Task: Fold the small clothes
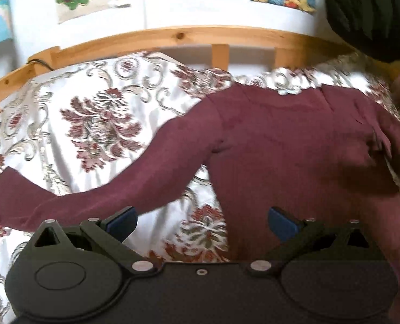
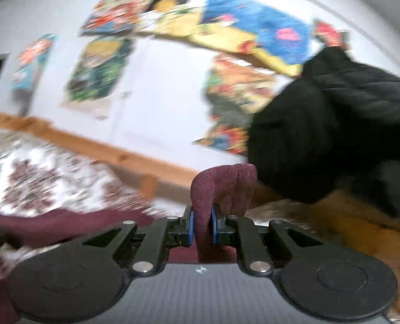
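Maroon top [image 1: 280, 140] on floral bedspread [image 1: 92, 113], ahead of left gripper [image 1: 202, 222], jaws apart, empty. Right gripper [image 2: 202, 228]: jaws clamped on a maroon fold.

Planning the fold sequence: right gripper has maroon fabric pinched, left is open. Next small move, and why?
Probably carry the right gripper, shut on a fold of the maroon top, across the body to lay that side inward. The far sleeve lies spread on the floral bedspread; the left gripper is open over it.

Both grippers are black, with round discs, silver screws and blue pads on the fingers: left gripper [image 1: 202, 220], right gripper [image 2: 202, 225]
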`<move>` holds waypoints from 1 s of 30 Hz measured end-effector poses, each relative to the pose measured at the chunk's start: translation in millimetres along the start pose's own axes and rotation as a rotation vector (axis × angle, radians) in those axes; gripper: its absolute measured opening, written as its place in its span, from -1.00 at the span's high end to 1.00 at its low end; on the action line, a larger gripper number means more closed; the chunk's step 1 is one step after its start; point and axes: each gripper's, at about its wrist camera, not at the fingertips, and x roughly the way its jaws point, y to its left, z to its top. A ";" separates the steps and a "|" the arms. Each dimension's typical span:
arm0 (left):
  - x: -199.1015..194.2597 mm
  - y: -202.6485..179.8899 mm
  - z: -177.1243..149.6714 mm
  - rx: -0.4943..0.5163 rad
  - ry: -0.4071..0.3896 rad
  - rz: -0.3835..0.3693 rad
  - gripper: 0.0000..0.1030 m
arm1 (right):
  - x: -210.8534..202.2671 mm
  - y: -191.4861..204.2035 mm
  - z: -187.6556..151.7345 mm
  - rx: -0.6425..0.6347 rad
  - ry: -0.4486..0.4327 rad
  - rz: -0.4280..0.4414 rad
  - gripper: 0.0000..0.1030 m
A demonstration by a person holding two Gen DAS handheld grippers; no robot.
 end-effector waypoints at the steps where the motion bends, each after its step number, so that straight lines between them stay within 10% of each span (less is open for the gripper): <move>1: 0.5 3.8 -0.1 -0.006 -0.002 0.009 -0.99 | 5.3 8.8 -3.3 -0.025 0.012 0.029 0.72; 12: 7.8 31.5 1.9 -0.082 -0.006 0.102 -0.99 | 11.6 83.1 -33.5 -0.287 0.172 0.342 0.67; 14: 8.0 30.9 3.8 -0.089 -0.015 0.105 -0.99 | 10.3 91.1 -36.7 -0.309 0.203 0.397 0.51; 16: 8.1 29.3 5.4 -0.092 -0.027 0.104 -0.99 | 6.5 92.7 -36.3 -0.312 0.217 0.446 -0.13; 22: 7.6 22.8 12.5 -0.095 -0.086 0.073 -0.99 | -14.6 73.5 -27.5 -0.230 0.297 0.649 -0.52; 30: 41.8 -2.2 25.1 -0.005 -0.058 -0.196 -0.99 | 16.1 -19.8 -17.4 0.082 0.382 0.409 -0.74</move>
